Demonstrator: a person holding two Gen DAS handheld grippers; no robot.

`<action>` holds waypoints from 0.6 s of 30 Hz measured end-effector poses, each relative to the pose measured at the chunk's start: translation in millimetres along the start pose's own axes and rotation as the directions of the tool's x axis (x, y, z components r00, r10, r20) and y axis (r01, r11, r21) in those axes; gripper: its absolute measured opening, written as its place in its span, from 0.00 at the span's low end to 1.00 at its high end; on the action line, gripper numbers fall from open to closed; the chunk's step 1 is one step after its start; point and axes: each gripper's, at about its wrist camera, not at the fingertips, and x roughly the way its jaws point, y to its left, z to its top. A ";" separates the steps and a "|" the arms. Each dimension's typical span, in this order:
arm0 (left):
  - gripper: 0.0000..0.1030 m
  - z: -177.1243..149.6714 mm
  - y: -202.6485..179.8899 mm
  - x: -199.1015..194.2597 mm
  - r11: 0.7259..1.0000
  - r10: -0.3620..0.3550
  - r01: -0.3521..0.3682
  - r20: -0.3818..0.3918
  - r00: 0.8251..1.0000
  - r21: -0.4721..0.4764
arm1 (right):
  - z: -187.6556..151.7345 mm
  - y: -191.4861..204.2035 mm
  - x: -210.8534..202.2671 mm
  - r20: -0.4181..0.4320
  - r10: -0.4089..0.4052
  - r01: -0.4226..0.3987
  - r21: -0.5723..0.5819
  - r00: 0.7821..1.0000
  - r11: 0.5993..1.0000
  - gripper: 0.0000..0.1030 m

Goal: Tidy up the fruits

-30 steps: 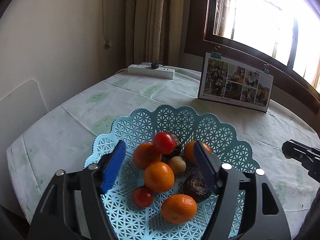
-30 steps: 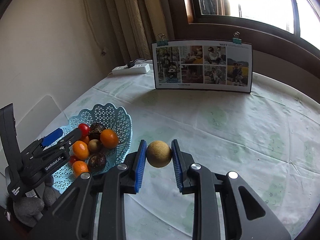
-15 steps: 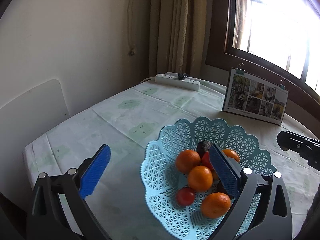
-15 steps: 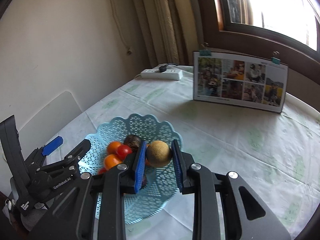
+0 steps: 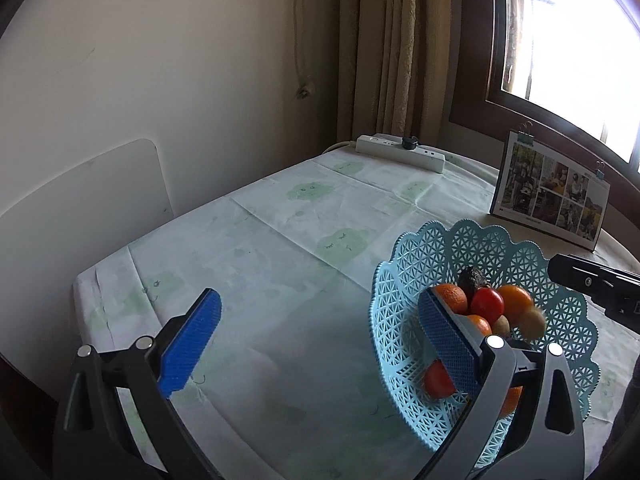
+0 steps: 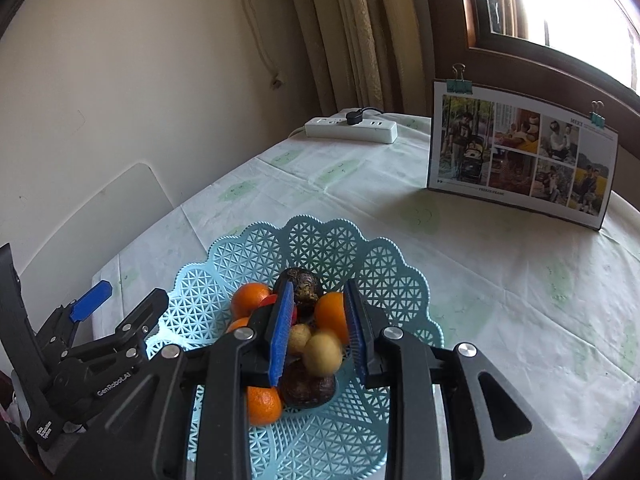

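**Tan fruit loose between my right fingers, over the basket**

Through my right wrist camera the round tan fruit (image 6: 322,352) sits between the two blue pads of my right gripper (image 6: 318,330), blurred, with a gap on either side of it, so the jaws stand apart and clamp nothing. It lies on or just above the pile in the turquoise lattice basket (image 6: 384,264); I cannot tell whether it has touched down. A smaller tan fruit (image 6: 299,336) is just to its left, a dark wrinkled fruit (image 6: 307,388) just below it toward me, an orange (image 6: 333,314) by my right pad, another dark fruit (image 6: 301,283) beyond the fingertips, and an orange (image 6: 250,298) left of my left pad.

My left wrist camera gives what that view hides: the same tan fruit (image 5: 531,322) seen from the side, blurred, at the right of the pile, next to a red tomato (image 5: 487,306) that my right finger mostly covers in the other view. My left gripper (image 5: 320,344) is spread wide and empty, its right pad over the basket's near rim (image 5: 384,320), its left pad over bare tablecloth (image 5: 280,280).

Far past both claws stand a photo collage card (image 6: 520,156) held by binder clips and a white power strip (image 6: 352,128).
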 end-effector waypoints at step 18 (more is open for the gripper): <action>0.97 0.8 -4.1 -3.3 1.000 0.003 -0.003 -0.004 1.000 0.008 | -2.3 -10.3 -15.8 0.070 -0.004 0.000 0.065 0.998 0.998 0.84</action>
